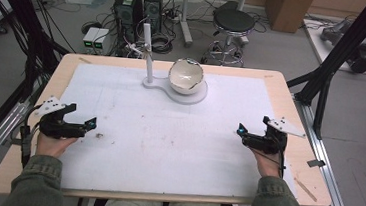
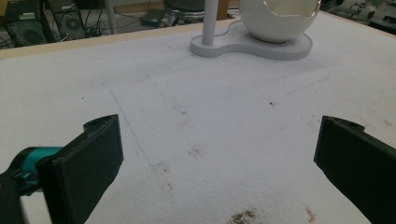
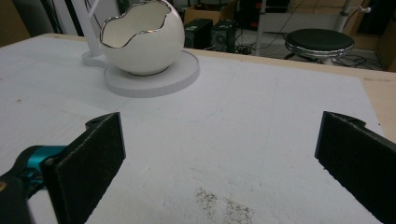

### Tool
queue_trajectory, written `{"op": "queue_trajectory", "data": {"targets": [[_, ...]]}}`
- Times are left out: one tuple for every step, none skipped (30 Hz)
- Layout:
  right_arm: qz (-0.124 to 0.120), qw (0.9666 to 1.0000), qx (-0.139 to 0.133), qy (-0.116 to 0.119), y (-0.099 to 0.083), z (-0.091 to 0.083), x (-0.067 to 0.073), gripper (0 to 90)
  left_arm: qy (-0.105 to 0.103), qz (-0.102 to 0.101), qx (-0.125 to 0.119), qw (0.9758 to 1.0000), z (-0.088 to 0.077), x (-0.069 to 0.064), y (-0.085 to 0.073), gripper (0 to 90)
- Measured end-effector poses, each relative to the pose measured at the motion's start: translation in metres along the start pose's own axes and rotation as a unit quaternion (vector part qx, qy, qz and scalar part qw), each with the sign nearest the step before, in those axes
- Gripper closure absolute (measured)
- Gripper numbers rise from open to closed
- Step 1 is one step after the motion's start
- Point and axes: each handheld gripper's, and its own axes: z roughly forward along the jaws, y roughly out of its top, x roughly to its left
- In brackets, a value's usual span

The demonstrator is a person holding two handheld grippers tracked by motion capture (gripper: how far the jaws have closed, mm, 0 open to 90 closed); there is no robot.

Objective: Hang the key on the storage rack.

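Both grippers, left (image 1: 90,123) and right (image 1: 241,130), are gaping wide and empty; I'm judging bowl (image 1: 186,76) work unstarted.

My left gripper (image 2: 219,154) — jaws wide apart over stained white sheet (image 2: 224,116); eggshell bowl (image 2: 279,21) on white stand (image 2: 252,45) beyond — well apart.

A stool (image 1: 234,21) and two computer towers (image 1: 138,6) stood on the floor beyond the table (image 1: 310,169); cardboard boxes (image 1: 289,9) sat farther back.
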Motion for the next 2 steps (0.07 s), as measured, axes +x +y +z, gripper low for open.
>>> {"op": "queue_trajectory", "data": {"targets": [[-0.001, 1.0, 0.001, 0.0, 0.0, 0.0, -0.0001, 0.6, 0.001, -0.004, -0.004, 1.0, -0.0006, 0.0002, 0.0002, 1.7], [0.001, 1.0, 0.003, 0.001, -0.0001, -0.0001, 0.0003, 0.6, 0.001, -0.005, -0.005, 1.0, -0.0016, 0.0009, 0.0005, 1.7]]}}
